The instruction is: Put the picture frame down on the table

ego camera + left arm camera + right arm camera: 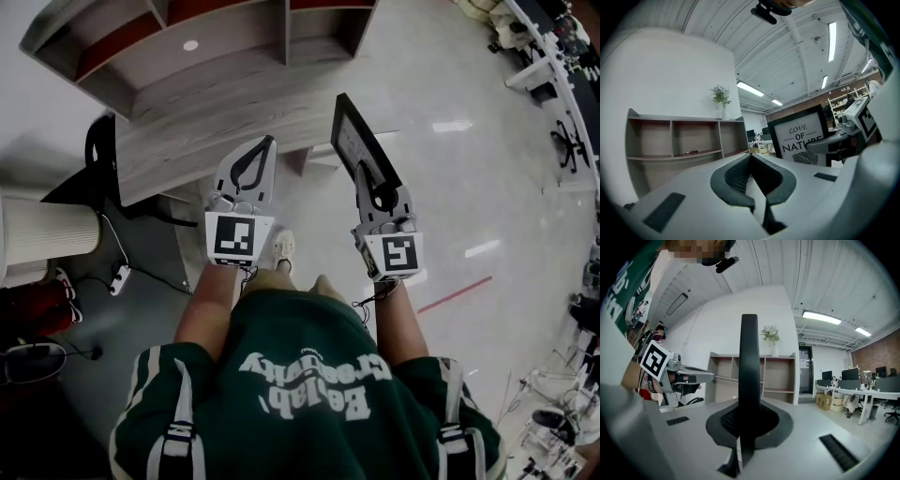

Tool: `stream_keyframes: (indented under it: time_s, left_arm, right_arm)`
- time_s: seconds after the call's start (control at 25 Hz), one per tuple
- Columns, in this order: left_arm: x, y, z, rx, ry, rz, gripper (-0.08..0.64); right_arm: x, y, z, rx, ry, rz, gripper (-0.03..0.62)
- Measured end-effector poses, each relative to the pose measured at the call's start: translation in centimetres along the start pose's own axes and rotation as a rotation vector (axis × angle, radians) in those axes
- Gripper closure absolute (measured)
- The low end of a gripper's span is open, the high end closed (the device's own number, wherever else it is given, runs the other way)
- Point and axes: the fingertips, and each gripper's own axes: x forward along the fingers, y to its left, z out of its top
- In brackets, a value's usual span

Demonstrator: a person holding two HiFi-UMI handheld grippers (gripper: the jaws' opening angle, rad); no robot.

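Table [187, 141]: is standing ahead of the person, carrying a shelf unit [141, 56] along its far edge.
Picture frame [354, 141]: is hanging upright in the air by the table's near edge, toward its right end, not resting on it.
Right gripper [370, 183]: is clamping the frame's side edge tightly between its jaws.
Left gripper [267, 145]: is hovering just beside, jaws pressed together, carrying nothing.

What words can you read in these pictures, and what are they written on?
"LOVE OF NATUR": on the picture frame, in the left gripper view; the end of the last word is covered.
White letters on the green shirt: upside down in the head view and too blurred to read for sure.
Square markers: black-and-white patterns only, no words.
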Motion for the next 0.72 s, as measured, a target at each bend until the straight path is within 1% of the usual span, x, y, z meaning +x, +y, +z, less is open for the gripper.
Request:
stream_keyframes:
  time_s: [0.12, 0.48, 0.64, 0.72]
  left_arm:
    - [2.4, 1.1, -0.4, 0.003, -0.001, -0.02, 0.541]
    - [8.1, 3.0, -2.2, -0.006, -0.003, -0.089, 0.541]
    - [10.0, 4.0, -3.2, -0.015, 0.004, -0.104, 0.541]
    - [10.8, 4.5, -3.6, -0.022, 0.006, -0.109, 0.541]
  right_arm:
    - [2.0, -0.9, 0.2, -0.014, -0.045, -0.004, 0.554]
    - [6.2, -3.2, -1.4, -0.001, -0.005, -0.068, 0.554]
    - [7.9, -3.9, -2.4, 0.0, 0.058, -0.089, 0.554]
    - [9.0, -4.1, -2.6, -0.001, 0.039, -0.088, 0.554]
